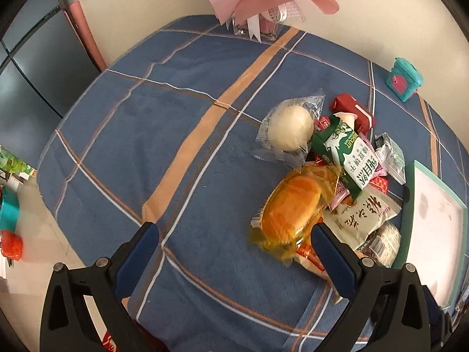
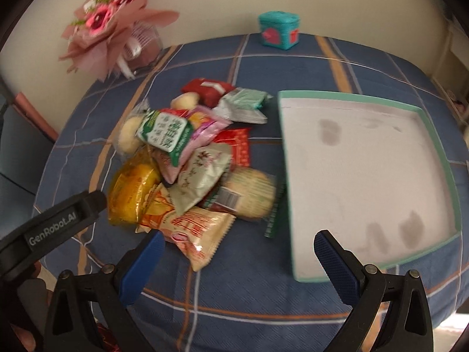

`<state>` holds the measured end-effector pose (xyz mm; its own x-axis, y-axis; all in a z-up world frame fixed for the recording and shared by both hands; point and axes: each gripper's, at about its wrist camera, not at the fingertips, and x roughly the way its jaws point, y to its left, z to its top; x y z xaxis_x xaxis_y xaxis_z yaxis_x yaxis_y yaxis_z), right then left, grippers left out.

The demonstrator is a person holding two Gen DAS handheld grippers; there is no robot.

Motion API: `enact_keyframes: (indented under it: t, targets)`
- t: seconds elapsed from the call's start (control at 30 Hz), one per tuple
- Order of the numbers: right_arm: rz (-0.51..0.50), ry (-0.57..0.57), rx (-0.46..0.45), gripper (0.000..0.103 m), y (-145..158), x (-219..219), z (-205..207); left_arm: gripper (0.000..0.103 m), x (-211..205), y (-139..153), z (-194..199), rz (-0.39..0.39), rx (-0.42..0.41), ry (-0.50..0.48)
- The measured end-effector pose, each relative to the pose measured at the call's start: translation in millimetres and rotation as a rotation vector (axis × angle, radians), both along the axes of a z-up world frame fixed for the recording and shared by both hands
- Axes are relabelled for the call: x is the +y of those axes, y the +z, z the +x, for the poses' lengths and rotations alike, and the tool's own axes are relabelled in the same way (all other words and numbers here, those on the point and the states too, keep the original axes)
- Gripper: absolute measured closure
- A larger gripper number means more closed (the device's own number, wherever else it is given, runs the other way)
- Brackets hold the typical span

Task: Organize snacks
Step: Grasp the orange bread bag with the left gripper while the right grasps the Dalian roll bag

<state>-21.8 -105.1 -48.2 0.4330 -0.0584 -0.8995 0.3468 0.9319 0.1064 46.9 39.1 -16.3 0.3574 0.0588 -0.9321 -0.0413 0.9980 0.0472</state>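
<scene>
A heap of wrapped snacks lies on the blue plaid tablecloth (image 1: 181, 117): a white bun (image 1: 290, 129), an orange bread roll (image 1: 288, 211), a green biscuit pack (image 1: 350, 152), a pale tea-coloured pack (image 1: 363, 214) and a red box (image 1: 351, 111). My left gripper (image 1: 234, 234) is open, its right finger beside the bread roll. A shallow white tray with a teal rim (image 2: 363, 170) sits right of the heap (image 2: 193, 158), holding nothing. My right gripper (image 2: 239, 242) is open, hovering between the orange-red pack (image 2: 199, 231) and the tray's near corner.
A pink bouquet in a glass vase (image 1: 255, 6) stands at the table's far edge by the wall. A small teal box (image 2: 278, 30) sits at the back. The other gripper's black body (image 2: 52, 226) shows at the left of the right wrist view. Floor lies beyond the table's left edge (image 1: 47, 193).
</scene>
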Motion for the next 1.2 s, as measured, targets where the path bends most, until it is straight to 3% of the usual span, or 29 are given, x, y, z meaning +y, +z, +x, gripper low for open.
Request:
enact_keyframes:
  t: [0.2,0.63,0.83,0.97,1.07,1.2]
  targets:
    - [-0.007,0.022,0.015,0.003,-12.5,10.4,21.2,0.0,11.3,-11.2,13.2,-0.008,0.034,0.046]
    - [0.059,0.214,0.061,0.024,-33.3,35.3,53.1,0.0,31.6,-20.6,29.9,-0.057,0.075,0.081]
    - [0.101,0.289,0.125,0.033,-44.2,48.4,54.5,0.0,18.0,-20.2,32.3,-0.106,0.069,0.013]
    - [0.062,0.334,0.148,0.042,-47.9,58.3,52.2,0.013,4.7,-25.1,34.4,-0.13,0.088,-0.058]
    - [0.076,0.34,0.165,0.051,-50.8,61.4,49.6,0.013,-3.8,-25.3,31.6,-0.131,0.096,-0.097]
    - [0.101,0.311,0.178,0.056,-52.2,52.8,44.1,0.023,-16.8,-26.8,32.0,-0.124,0.099,-0.15]
